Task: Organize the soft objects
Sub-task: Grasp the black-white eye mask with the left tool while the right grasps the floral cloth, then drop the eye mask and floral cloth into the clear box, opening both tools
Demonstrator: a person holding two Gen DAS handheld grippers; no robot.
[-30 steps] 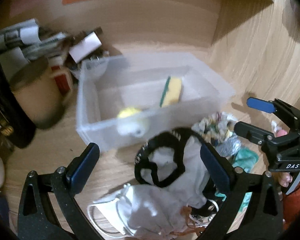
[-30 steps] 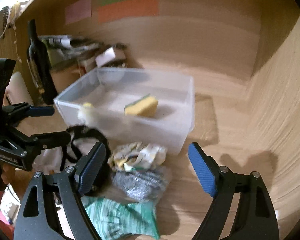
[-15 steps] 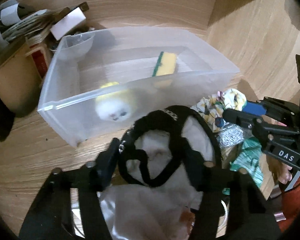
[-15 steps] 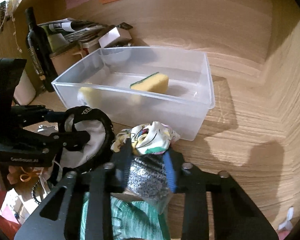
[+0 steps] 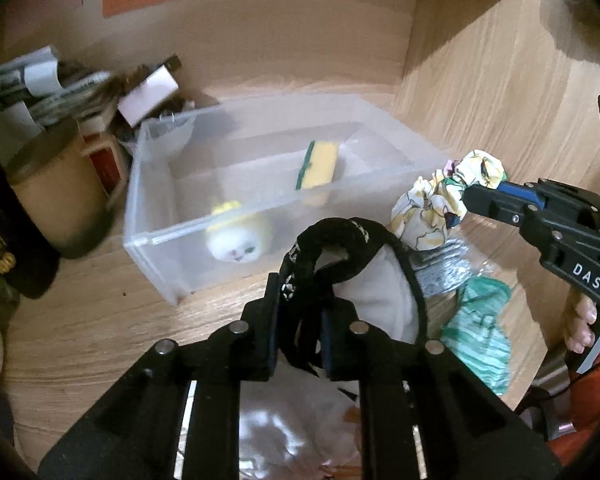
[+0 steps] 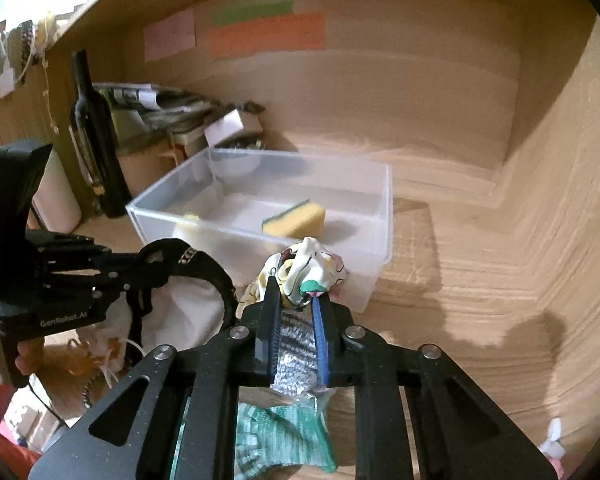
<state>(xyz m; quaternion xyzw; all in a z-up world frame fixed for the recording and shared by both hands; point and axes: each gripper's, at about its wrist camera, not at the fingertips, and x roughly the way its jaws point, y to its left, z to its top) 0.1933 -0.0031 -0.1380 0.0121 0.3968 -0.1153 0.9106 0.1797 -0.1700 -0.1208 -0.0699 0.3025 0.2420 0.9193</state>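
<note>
The left gripper [image 5: 300, 320] has its fingers [image 5: 271, 320] closed on a black strap [image 5: 300, 276] that belongs to a white padded cloth piece with a black edge [image 5: 380, 292]; the piece hangs lifted in front of the gripper, just short of the near wall of the clear plastic box [image 5: 156, 240]. In the right wrist view the same gripper [image 6: 140, 268] holds the strap beside the box's near left corner.

The right gripper [image 6: 294, 300] has its fingers [image 6: 319, 320] clamped on a bundled floral cloth [image 6: 312, 264], yellow and white with a green patch, raised above the tabletop [image 6: 480, 280] and close to the near wall of the box [image 6: 386, 216]. From the left wrist view, that cloth [image 5: 440, 208] sits at the tip of the right gripper [image 5: 470, 200], just beside the box's right end.

Inside the box lie a yellow sponge with a green face [image 6: 296, 222] and a small white and yellow plush toy [image 5: 238, 240]. Below the right gripper, on the tabletop, rest a silvery grey scrubber in a clear wrapper [image 6: 296, 348] and a green striped knit piece [image 6: 276, 440]. A dark bottle [image 6: 96, 136] stands to the left of the box, next to stacked papers [image 6: 148, 100].
</note>
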